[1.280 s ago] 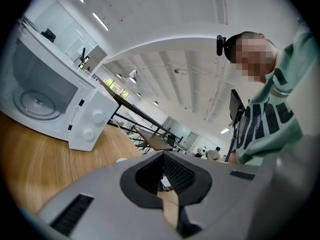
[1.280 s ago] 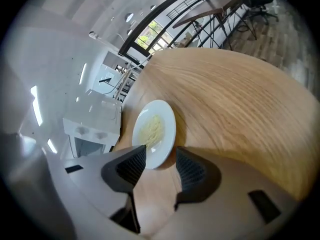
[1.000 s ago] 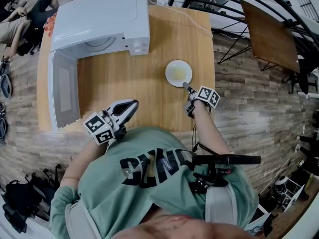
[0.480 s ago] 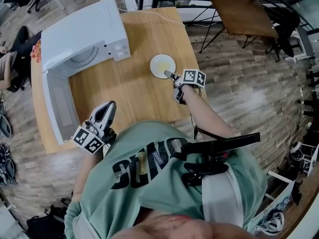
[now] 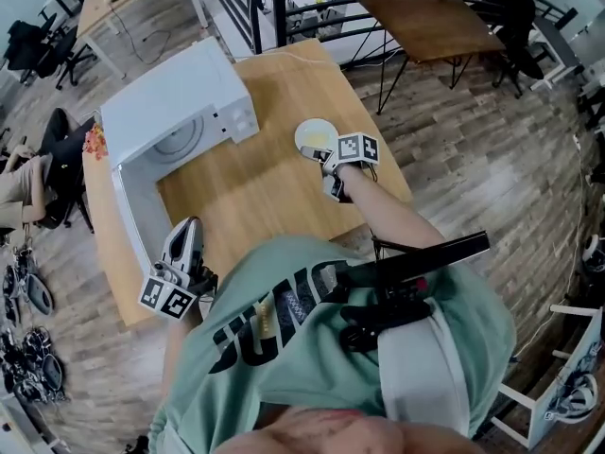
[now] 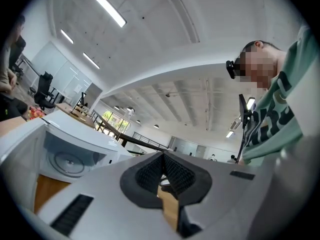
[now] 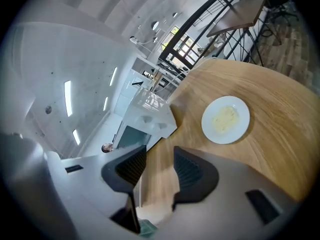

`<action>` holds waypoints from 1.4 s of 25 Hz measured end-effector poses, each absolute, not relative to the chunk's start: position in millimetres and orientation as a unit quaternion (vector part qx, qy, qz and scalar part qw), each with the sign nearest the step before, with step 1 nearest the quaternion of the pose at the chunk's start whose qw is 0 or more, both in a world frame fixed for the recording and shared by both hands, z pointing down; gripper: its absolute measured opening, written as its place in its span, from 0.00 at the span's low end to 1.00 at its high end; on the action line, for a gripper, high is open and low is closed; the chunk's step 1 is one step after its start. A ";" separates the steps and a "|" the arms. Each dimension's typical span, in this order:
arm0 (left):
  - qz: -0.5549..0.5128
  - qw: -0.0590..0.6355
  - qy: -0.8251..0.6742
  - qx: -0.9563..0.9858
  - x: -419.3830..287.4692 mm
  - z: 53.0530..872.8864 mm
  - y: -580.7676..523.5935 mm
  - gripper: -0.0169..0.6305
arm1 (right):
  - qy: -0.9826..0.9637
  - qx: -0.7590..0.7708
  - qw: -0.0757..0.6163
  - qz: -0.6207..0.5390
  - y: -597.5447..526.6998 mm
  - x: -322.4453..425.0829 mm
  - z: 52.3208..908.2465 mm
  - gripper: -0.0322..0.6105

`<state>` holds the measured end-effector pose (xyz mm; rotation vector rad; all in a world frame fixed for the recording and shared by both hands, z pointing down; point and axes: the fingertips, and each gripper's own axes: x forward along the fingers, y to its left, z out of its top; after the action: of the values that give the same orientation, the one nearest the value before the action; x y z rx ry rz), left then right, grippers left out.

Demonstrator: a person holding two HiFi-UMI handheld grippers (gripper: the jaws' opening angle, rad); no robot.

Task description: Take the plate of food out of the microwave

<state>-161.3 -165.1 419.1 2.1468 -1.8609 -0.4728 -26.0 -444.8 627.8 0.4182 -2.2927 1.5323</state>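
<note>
Plate sits on tabletop, microwave at 10 o'clock. R claw wide, empty; L claw closed. Back R off slow, no bumps.

Clock: read in the head view, centred on the table, 12 at its far edge
Table: straight ahead of the person, who stands at its 6 o'clock edge
Microwave: on the table at 10 o'clock, its opening facing 6
Microwave door: swung open along the table's 9 o'clock edge, reaching toward the person
Plate: on the table at 1 o'clock, outside the microwave, near its right front corner
Food: in the middle of the plate
Right gripper: above the table at the plate's 5 o'clock rim
Left gripper: at the table's 7 o'clock corner, just right of the door's near end, pointing to 12
Second table: on the floor beyond, at 1 o'clock
</note>
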 end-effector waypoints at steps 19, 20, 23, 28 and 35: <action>-0.185 0.139 -0.588 0.775 -180.6 419.5 -100.6 0.03 | -0.832 0.115 0.069 0.538 -338.3 -9.2 562.8 0.31; -0.187 0.140 -0.588 0.774 -178.3 419.1 -100.2 0.03 | -0.839 0.109 0.067 0.529 -336.4 -8.4 555.0 0.30; -0.185 0.132 -0.593 0.773 -166.9 414.1 -103.1 0.03 | -0.867 0.089 0.051 0.488 -343.9 -10.4 517.6 0.15; -0.173 0.104 -0.624 0.755 -153.5 400.7 -123.5 0.03 | -0.930 0.027 0.013 0.365 -363.7 -8.9 434.3 0.06; -0.184 0.108 -0.663 0.718 -114.3 404.1 -162.1 0.03 | -0.991 -0.015 0.085 0.107 -381.4 46.2 397.7 0.06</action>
<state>-114.3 -162.1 404.1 2.1116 -1.9505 -0.5419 46.2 -381.4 397.7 -0.0452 -2.9549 0.3185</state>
